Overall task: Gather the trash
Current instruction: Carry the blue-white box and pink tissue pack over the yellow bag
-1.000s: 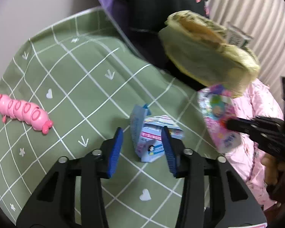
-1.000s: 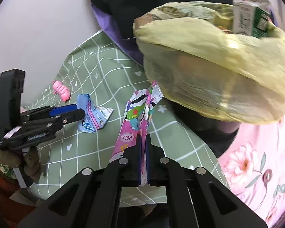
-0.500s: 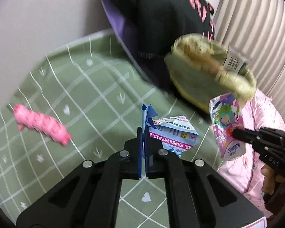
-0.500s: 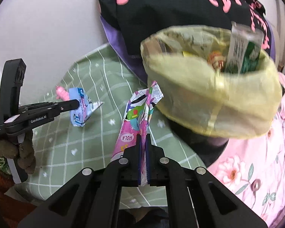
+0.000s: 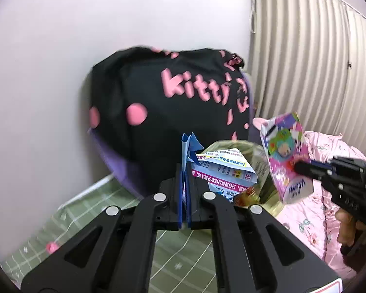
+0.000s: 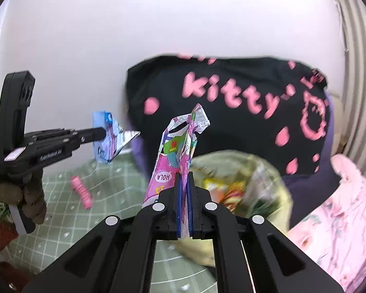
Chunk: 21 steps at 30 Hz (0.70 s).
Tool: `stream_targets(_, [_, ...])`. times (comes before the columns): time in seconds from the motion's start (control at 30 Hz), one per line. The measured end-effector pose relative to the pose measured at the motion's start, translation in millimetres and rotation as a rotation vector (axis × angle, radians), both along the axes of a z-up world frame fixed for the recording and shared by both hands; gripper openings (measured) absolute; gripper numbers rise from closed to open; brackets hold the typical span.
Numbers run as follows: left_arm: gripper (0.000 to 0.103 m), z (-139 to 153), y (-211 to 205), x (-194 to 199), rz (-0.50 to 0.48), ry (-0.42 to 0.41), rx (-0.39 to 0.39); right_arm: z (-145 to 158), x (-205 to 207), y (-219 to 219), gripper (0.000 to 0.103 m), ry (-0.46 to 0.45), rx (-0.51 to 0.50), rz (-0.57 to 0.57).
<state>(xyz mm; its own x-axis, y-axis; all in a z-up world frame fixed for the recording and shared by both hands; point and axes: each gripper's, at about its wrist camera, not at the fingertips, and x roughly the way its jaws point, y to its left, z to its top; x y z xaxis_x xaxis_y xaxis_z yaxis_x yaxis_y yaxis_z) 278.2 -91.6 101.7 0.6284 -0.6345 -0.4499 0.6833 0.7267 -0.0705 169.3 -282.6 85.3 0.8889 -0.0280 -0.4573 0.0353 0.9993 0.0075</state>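
While the left gripper (image 5: pixel 185 190) pinched a blue wrapper (image 5: pixel 207 168) above the yellow trash bag (image 6: pixel 256 171), the right gripper (image 6: pixel 185 202) clamped a pink wrapper (image 6: pixel 175 156) beside it.

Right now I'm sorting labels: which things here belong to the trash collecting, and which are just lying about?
Job:
blue wrapper, shut in left gripper
pink wrapper, shut in right gripper
yellow bag

Lying about:
pink toy
black cushion
green cloth
pink quilt
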Motion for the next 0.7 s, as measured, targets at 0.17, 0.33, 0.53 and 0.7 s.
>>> stream_targets(0.17, [0.002,5,-36,-2,-0.050,-0.025,0.004,14,-2,-34,0.005,-0.009,0.004,-0.061])
stream_targets(0.33, [0.002,-6,-68,7,-0.088,0.016,0.017,1,2,-58,0.005,0.033,0.014,-0.087])
stream_targets(0.53, [0.002,-40,-108,26,-0.117,0.104,0.077,-28,15,-84,0.005,0.107,0.084,-0.105])
stream_targets(0.7, [0.002,-68,-135,41,-0.134,0.172,0.136,-59,36,-99,0.005,0.195,0.105,-0.094])
